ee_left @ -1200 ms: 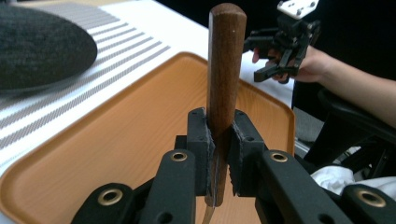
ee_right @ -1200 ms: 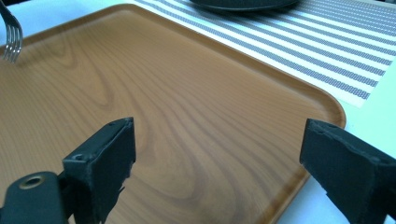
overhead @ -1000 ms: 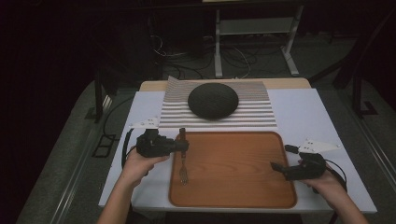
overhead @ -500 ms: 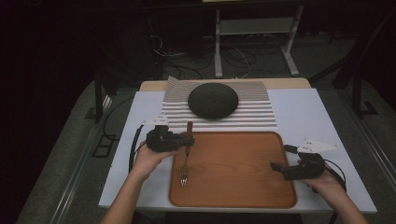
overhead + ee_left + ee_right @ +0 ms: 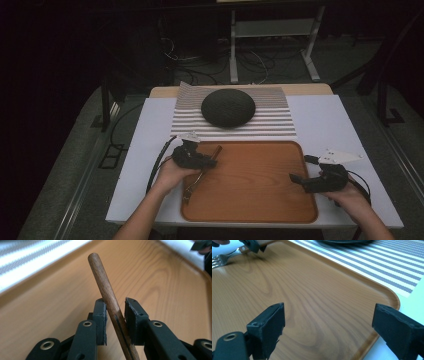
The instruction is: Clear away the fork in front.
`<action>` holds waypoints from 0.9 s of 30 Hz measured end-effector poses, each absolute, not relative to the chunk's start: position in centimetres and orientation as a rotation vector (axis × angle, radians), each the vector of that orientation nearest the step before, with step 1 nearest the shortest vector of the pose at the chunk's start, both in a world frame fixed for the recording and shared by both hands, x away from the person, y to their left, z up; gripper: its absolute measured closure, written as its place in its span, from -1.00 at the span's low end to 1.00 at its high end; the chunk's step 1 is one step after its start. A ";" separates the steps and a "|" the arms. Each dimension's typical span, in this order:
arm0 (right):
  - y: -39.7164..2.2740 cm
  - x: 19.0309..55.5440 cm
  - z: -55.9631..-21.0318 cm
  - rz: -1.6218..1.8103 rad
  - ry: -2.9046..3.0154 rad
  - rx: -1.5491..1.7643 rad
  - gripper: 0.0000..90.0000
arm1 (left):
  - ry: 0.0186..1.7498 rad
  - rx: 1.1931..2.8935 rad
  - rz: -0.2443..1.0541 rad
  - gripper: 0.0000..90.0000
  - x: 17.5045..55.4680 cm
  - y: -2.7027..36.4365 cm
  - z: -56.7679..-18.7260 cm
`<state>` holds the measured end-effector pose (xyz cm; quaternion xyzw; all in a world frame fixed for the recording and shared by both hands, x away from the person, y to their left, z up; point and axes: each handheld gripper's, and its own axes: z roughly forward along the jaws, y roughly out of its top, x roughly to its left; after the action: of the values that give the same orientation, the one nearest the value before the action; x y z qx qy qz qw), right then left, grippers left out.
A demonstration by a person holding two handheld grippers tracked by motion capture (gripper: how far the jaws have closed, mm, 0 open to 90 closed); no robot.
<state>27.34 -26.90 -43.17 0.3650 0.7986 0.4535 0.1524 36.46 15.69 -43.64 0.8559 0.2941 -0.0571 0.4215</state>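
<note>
A fork with a wooden handle (image 5: 216, 150) and metal tines lies slanted at the left end of the wooden tray (image 5: 260, 185). My left gripper (image 5: 210, 161) is low over the tray (image 5: 162, 277) with the handle (image 5: 102, 275) between its jaws. The jaws have just been opening: the handle leans on one pad and a gap shows at the other. My right gripper (image 5: 301, 168) rests at the tray's right edge, open wide with nothing between its jaws (image 5: 329, 315). The right gripper view looks across the tray (image 5: 312, 290) to the fork's tines (image 5: 219, 260).
A dark domed bowl (image 5: 228, 107), turned upside down, sits on a striped mat (image 5: 280, 122) behind the tray. A white cover (image 5: 320, 115) spreads over the table. Table legs and cables stand on the dark floor beyond.
My left hand has moved right and lower onto the tray with the fork. The fork now lies slanted, handle toward the mat. The right hand has kept still.
</note>
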 end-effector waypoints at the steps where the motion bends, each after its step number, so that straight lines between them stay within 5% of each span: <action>1: -26.9 27.3 -43.2 1.300 2.292 1.046 -0.75 | 0.742 2.147 -0.149 0.58 36.5 15.7 -43.8; 17: -26.8 27.3 -43.2 1.291 2.297 1.033 -0.75 | 0.738 2.177 -0.114 0.47 36.3 15.2 -44.1; 21: -26.8 27.3 -43.2 1.289 2.300 1.032 -0.74 | 0.712 2.154 -0.094 0.57 35.9 15.0 -43.6; 25: -26.8 27.3 -43.2 1.286 2.300 1.033 -0.73 | 0.673 2.150 -0.098 0.97 35.5 14.5 -43.4; 27: -26.8 27.3 -43.2 1.286 2.300 1.031 -0.73 | 0.654 2.160 -0.106 0.99 35.3 14.1 -43.5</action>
<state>27.26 -26.75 -43.17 0.3599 0.8031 0.4488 0.1553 35.32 14.15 -43.47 0.8644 0.2619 -0.0426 0.4271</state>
